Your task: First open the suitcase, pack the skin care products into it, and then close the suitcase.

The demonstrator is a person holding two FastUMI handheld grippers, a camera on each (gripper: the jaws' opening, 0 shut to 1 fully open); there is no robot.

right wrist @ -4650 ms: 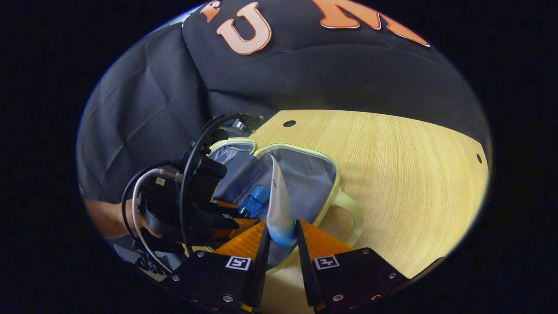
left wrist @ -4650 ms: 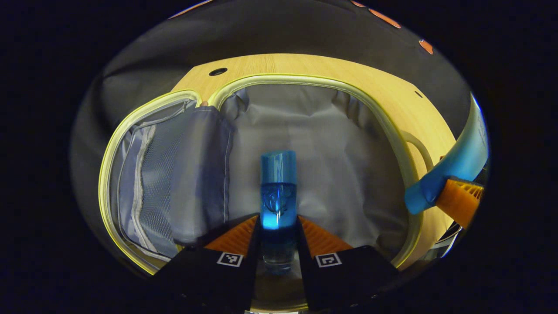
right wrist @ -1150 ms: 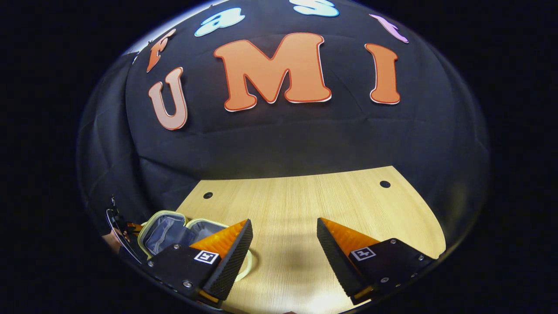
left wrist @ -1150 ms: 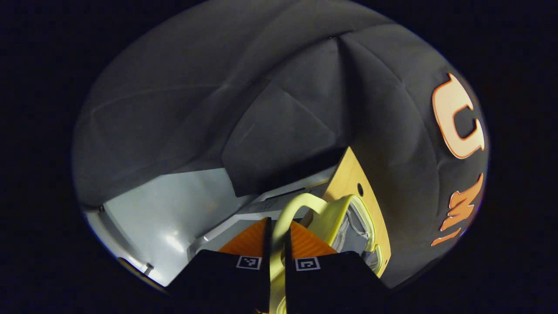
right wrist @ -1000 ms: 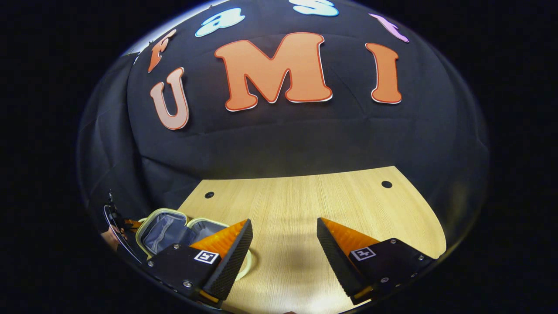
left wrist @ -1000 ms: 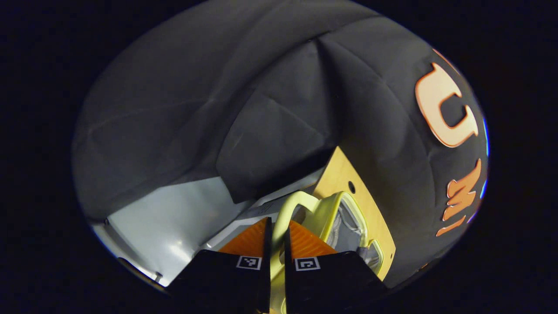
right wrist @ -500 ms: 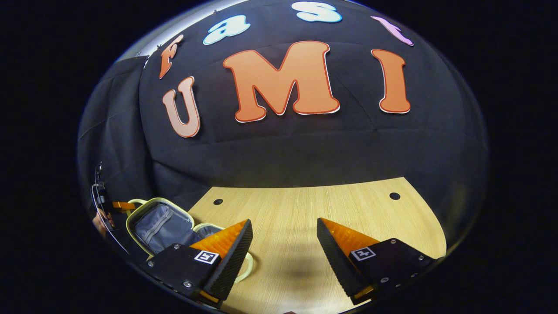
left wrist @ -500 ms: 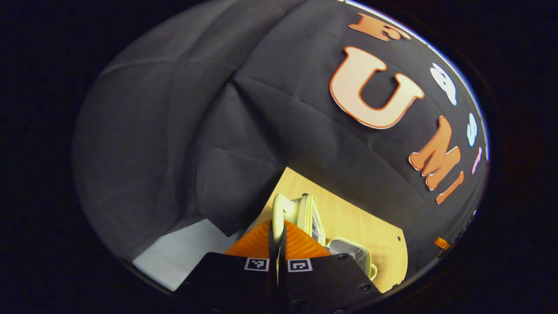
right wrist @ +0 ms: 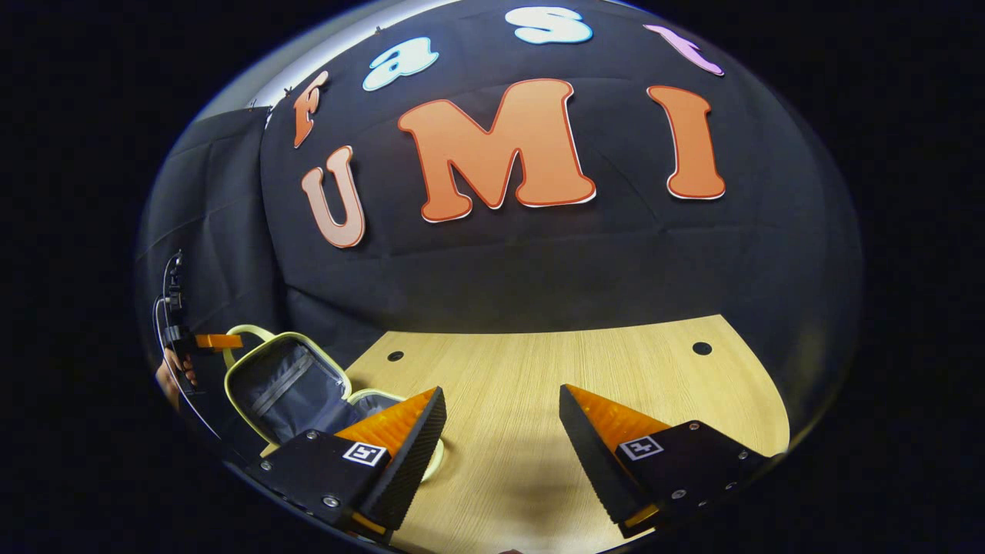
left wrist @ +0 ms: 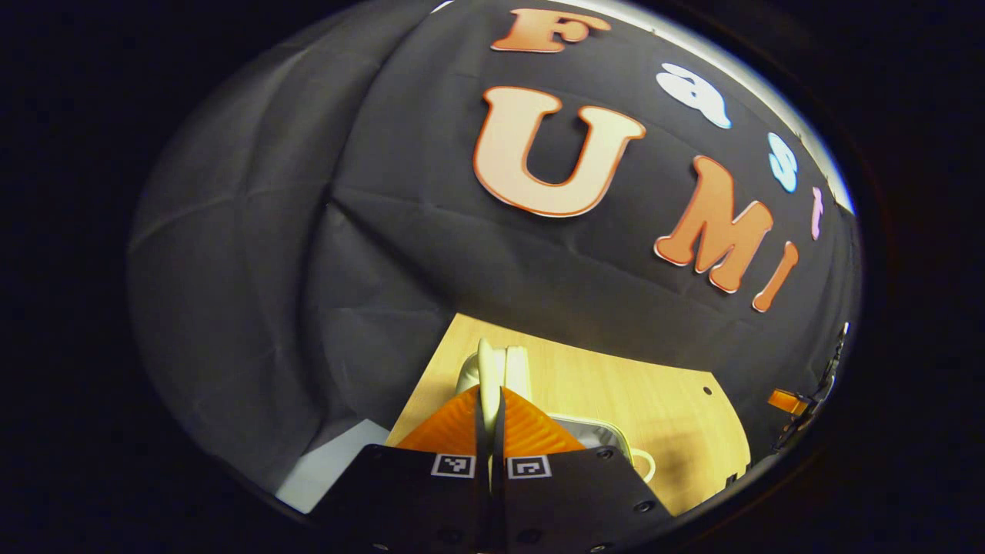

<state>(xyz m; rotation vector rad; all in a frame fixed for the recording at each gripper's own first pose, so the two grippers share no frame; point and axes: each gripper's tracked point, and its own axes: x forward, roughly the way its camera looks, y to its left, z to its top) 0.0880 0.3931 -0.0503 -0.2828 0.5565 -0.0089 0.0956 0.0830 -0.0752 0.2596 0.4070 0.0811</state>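
The suitcase point(right wrist: 288, 385) sits at the near left corner of the counter point(right wrist: 554, 369), a small pale yellow-green case with grey fabric lining. In the right gripper view its lid stands raised, hinged open over the lower half, with a zipped or mesh pocket visible on the lid's inner face; the contents of the lower half cannot be made out from here. The left gripper point(left wrist: 490, 415) has its jaws clenched on the lid's handle point(left wrist: 490, 362), a thin pale loop that passes between them and shows edge-on beyond the tips. The right gripper point(right wrist: 502, 431) hangs over bare counter to the right of the case, jaws spread wide and holding nothing. Judgement: the case appears light and semi-rigid at the rim but soft in the panels, so the lid will likely flex and swing freely on its hinge. The handle is narrow and smooth and could slip or twist in a pinch grip; it is nonetheless the sensible point of hold for lowering the lid. The lower half may slide on the counter unless steadied. Closing is under way and not yet done.
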